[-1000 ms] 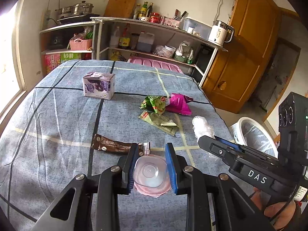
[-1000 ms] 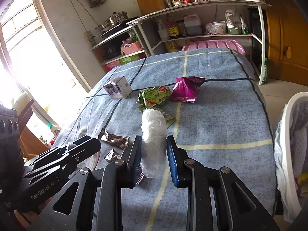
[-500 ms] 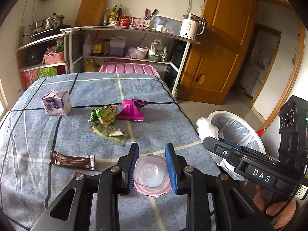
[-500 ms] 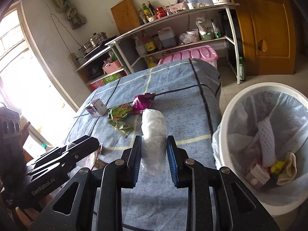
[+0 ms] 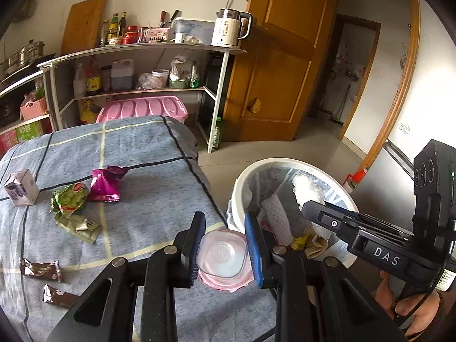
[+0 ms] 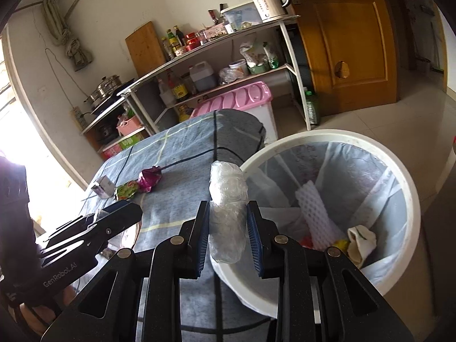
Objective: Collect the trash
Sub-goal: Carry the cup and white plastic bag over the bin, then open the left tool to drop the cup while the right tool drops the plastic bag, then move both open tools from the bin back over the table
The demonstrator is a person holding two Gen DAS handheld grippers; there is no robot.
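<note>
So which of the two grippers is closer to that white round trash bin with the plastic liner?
Right. The right gripper holds its crumpled clear plastic over the white round trash bin's rim, while the left gripper sits over the table edge beside it.

pale plaster walls, a tiled floor (image 5: pixel 310 139). far off a white metal shelf rack (image 5: pixel 142 51) crowded with bottles, a kettle (image 5: pixel 230 27) on top. right of it a wooden door (image 5: pixel 279 65). bright daylight floods a window (image 6: pixel 17 131) at left.

left hand-held gripper (image 5: pixel 225 252) clamped, right hand-held gripper (image 6: pixel 227 240) clamped
</note>
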